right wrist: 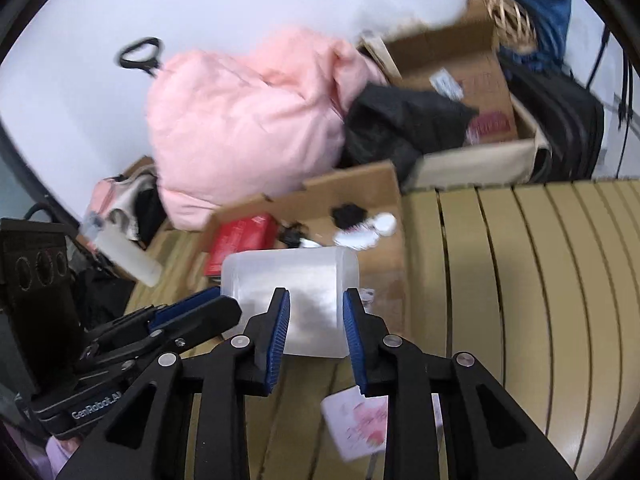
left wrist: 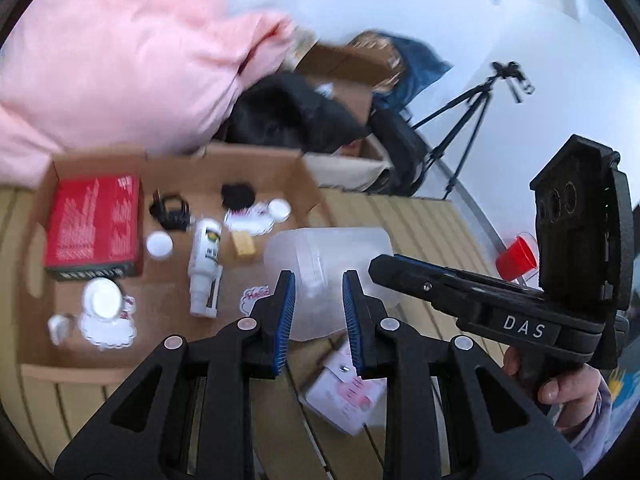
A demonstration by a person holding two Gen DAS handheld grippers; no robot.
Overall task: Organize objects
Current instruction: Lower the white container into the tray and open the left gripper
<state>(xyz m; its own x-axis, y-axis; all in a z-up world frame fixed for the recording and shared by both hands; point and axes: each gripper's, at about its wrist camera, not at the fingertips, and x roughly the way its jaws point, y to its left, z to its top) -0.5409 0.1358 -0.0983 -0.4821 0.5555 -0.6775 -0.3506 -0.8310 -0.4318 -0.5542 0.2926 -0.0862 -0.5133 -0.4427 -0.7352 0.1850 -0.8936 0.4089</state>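
Observation:
A translucent plastic container (left wrist: 328, 256) (right wrist: 288, 268) sits at the right end of a shallow cardboard tray (left wrist: 168, 160), above the slatted tabletop. My left gripper (left wrist: 319, 276) points straight at it. Its blue pads stand a narrow gap apart, and I see the container through that gap, not clamped. My right gripper (right wrist: 316, 296) stands the same way, narrowly open over the container's near edge. Seen from the side, each gripper's tip (left wrist: 380, 270) (right wrist: 224, 308) lies against a flank of the container. A pink card (left wrist: 344, 392) (right wrist: 356, 424) lies on the slats below.
The tray holds a red box (left wrist: 94, 224), a white bottle (left wrist: 206, 264), white lids (left wrist: 159, 244) and a black cable (left wrist: 170, 210). Pink bedding (left wrist: 120, 60) and a larger carton (right wrist: 460, 80) stand behind. A red cup (left wrist: 516, 258) and a tripod (left wrist: 460, 120) are at the right.

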